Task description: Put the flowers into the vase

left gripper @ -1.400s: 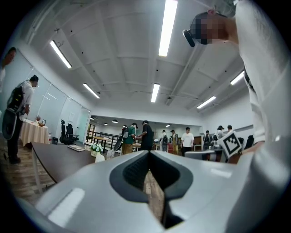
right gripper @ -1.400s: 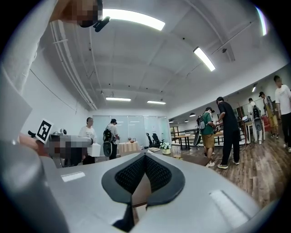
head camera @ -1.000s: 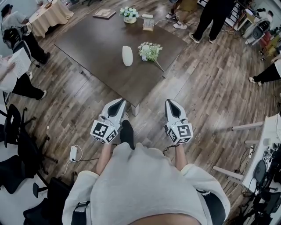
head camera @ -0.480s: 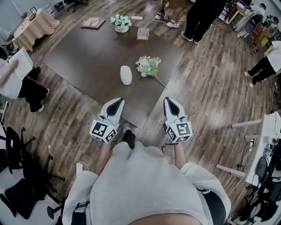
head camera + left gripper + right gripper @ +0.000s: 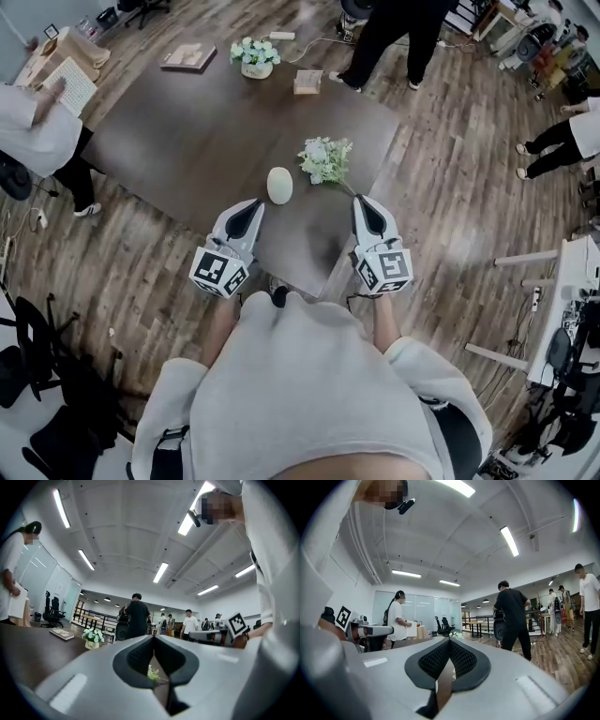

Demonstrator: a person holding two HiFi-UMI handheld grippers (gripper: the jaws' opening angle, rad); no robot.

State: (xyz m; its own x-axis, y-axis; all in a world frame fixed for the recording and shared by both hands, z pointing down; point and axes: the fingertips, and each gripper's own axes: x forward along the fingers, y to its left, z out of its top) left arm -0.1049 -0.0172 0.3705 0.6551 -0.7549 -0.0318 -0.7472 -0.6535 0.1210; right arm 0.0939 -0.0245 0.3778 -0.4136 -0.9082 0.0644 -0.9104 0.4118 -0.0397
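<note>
A white egg-shaped vase [image 5: 279, 185] stands on the dark brown table [image 5: 187, 141], near its front corner. A bunch of white and green flowers [image 5: 326, 159] lies just to its right, stem toward the table edge. My left gripper [image 5: 255, 202] is shut and empty, its tip just left of and before the vase. My right gripper [image 5: 362, 199] is shut and empty, its tip close to the flowers' stem end. In the left gripper view the shut gripper [image 5: 153, 637] points level, and the flowers [image 5: 152, 673] show low through its gap. In the right gripper view the gripper [image 5: 449, 640] is shut too.
A small pot of flowers [image 5: 255, 56], a book [image 5: 187, 56] and a small box [image 5: 307, 82] sit at the table's far side. People stand beyond the table [image 5: 394, 33] and at its left [image 5: 37, 127]. Office chairs [image 5: 37, 375] stand at lower left.
The person has walked up to the table. Both shut grippers have moved forward from over the floor to the table's near corner, so the vase and flowers are now close to their tips.
</note>
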